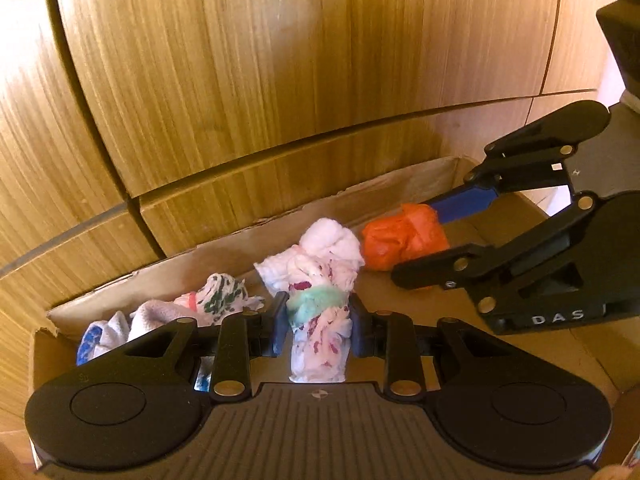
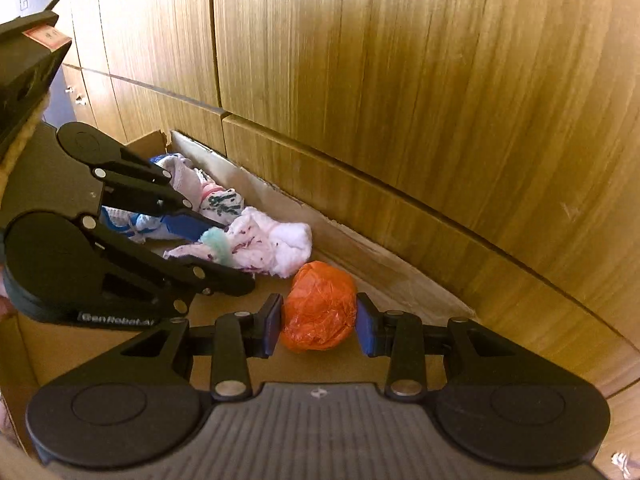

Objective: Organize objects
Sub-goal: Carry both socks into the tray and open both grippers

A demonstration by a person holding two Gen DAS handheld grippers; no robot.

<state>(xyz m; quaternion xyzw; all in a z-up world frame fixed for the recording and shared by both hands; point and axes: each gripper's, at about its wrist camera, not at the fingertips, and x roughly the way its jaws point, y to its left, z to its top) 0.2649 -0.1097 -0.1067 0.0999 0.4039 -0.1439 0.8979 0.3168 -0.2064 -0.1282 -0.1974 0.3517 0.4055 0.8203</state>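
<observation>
A white cloth bundle [image 1: 320,332] with red specks and a green band is pinched between the blue pads of my left gripper [image 1: 319,330], inside a cardboard box [image 1: 224,252]; the same bundle [image 2: 260,246] shows in the right wrist view with the left gripper [image 2: 218,242] on it. My right gripper [image 2: 319,326] is shut on an orange crumpled plastic ball [image 2: 320,306], low over the box floor. In the left wrist view the orange ball [image 1: 404,238] sits just right of the bundle's top, gripped by the right gripper [image 1: 420,240].
More rolled cloth bundles [image 1: 216,300] with green, pink and blue prints lie along the box's far wall at left, also bundles [image 2: 200,192] behind the left gripper. Wooden cabinet doors [image 1: 280,60] rise right behind the box. Bare box floor [image 2: 120,344] lies near me.
</observation>
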